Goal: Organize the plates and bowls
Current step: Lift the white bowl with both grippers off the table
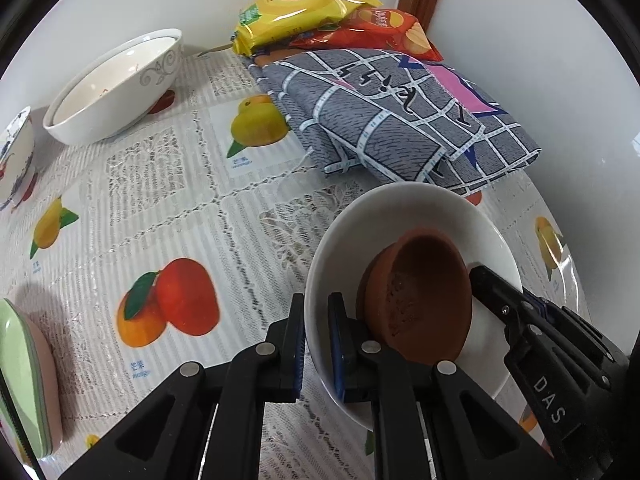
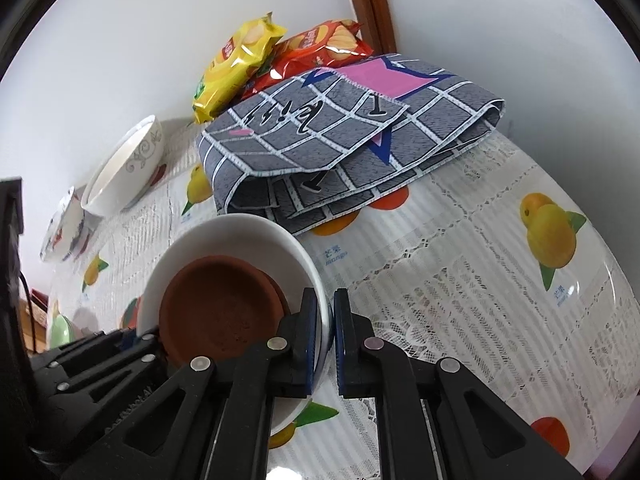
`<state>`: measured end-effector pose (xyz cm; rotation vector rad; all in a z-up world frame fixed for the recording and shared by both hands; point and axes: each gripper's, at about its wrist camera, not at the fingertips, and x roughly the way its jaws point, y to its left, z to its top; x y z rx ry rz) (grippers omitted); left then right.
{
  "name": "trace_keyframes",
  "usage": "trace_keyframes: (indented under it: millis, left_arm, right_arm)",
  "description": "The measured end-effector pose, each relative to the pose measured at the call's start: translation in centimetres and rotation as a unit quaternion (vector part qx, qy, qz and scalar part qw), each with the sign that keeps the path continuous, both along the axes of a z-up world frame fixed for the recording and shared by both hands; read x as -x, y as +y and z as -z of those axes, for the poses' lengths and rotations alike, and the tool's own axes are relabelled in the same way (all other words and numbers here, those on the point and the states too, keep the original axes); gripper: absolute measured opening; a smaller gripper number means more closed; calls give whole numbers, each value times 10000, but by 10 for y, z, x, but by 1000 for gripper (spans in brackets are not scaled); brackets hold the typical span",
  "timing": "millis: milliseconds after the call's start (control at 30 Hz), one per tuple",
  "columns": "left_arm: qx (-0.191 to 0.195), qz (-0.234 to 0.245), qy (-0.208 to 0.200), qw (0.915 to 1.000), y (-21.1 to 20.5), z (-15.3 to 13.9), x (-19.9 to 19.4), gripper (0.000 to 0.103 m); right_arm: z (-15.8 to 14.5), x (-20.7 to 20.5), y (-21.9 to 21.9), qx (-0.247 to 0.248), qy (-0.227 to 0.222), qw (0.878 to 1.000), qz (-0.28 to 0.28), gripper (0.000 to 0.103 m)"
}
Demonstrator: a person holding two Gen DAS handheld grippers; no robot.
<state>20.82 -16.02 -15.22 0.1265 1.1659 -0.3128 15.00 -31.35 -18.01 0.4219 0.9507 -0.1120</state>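
Left wrist view — white bowl (image 1: 400,220) pinched at rim by left gripper (image 1: 316,312); brown clay bowl (image 1: 420,296) nested inside. Opposite rim clamped by right gripper (image 2: 326,312) — near table's back corner.

a table (image 1: 168,200) with a fruit-print cloth carries a patterned white bowl (image 1: 116,84), a folded grey checked cloth (image 1: 392,120), 2 chip bags (image 1: 304,8) and a green dish (image 1: 24,376).

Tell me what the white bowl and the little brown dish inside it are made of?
White bowl: probably glazed ceramic, since it looks smooth, shiny and even. Brown dish: likely unglazed clay, like terracotta, since it looks dull, reddish-brown and grainy.
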Motion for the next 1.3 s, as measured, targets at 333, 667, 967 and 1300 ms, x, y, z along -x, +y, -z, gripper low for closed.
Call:
trace_keyframes:
  millis: [333,667,967,1300]
  left_arm:
    - [-48,48,-28,10000,2,2,1,11]
    - [15,74,-87,9999,3,3,1,11]
    - [58,-13,-184,9998,13,-12,10,10]
    - [47,-261,-257,9993,49,-28,20,10]
  right_arm:
    - [8,-10,9,138,209,9995,-189,9]
    - [5,-5,9,151,89,9998,-80,8]
    - [-6,5,11,-48,-49,10000,-18,8]
    - [-22,10,43,-67,-195,9996,-207,8]
